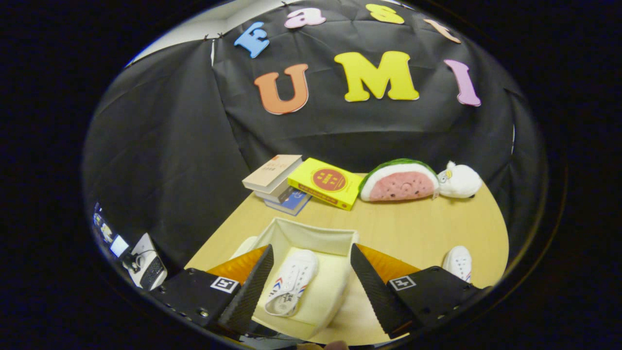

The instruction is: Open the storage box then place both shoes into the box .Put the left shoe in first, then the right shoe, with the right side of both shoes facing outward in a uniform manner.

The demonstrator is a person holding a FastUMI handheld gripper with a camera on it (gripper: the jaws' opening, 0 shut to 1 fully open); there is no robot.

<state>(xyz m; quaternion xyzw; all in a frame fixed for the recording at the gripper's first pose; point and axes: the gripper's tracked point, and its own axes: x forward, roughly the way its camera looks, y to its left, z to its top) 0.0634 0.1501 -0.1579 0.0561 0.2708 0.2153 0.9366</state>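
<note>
A cream storage box (311, 236) stands open on the wooden table, below and between my fingers. One white shoe (291, 282) with red and blue stripes lies on its side inside the box, near its left wall. The other white shoe (458, 262) rests on the table to the right of the box, partly hidden behind my right finger (376, 287). My gripper (311, 291) hovers above the box, open, with nothing between its fingers. The box's lid is folded down at its left side, mostly hidden by my left finger (250, 289).
Beyond the box lie a stack of books (277, 182), a yellow book (326, 183), a watermelon-slice plush (399, 181) and a small white plush (459, 181) along the table's far edge. A small device (146, 267) stands off the table at the left.
</note>
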